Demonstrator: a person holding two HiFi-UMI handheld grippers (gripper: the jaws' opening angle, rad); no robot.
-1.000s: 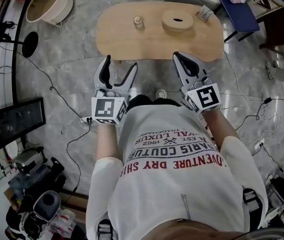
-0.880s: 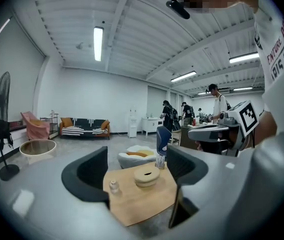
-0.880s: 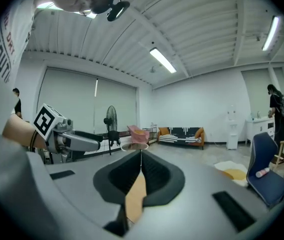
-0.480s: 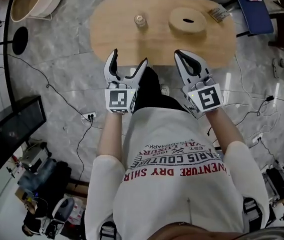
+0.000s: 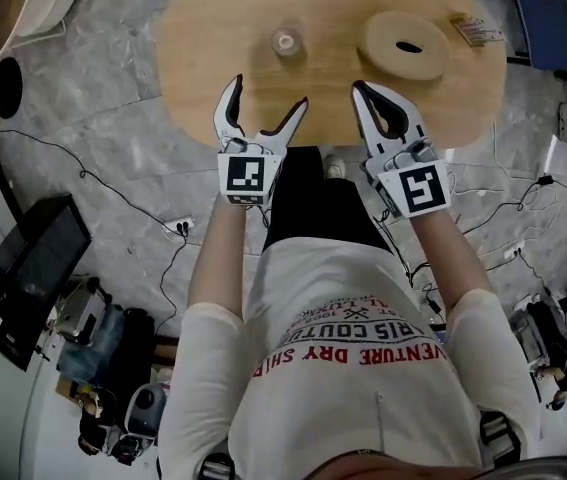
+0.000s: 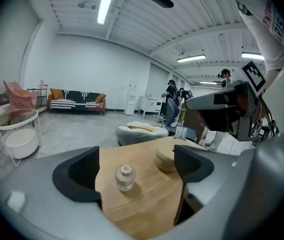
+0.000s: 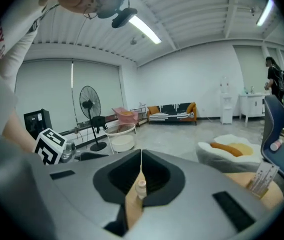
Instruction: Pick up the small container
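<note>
The small container [image 5: 286,41], a clear jar with a pale cap, stands upright on the far left part of the oval wooden table [image 5: 213,28]. My left gripper [image 5: 265,101] hovers over the table's near edge, short of the jar. Its jaws have just been opening and stand wide, with nothing between them. In the left gripper view the jar [image 6: 125,177] stands ahead, framed by the left gripper [image 6: 137,166]. My right gripper [image 5: 363,92] is shut and empty over the near edge. Through the slit of the right gripper [image 7: 140,156], the jar [image 7: 140,188] shows far off.
A round wooden disc [image 5: 404,45] with a slot lies on the table's right part, a small card [image 5: 473,30] beyond it. A white basket [image 5: 13,3] stands at the far left, a blue chair [image 5: 543,18] at the far right. Cables and a monitor [image 5: 33,268] lie on the floor.
Both grippers have moved forward and down, from short of the table to over its near edge. The left jaws have spread wider. The right jaws stay shut.
</note>
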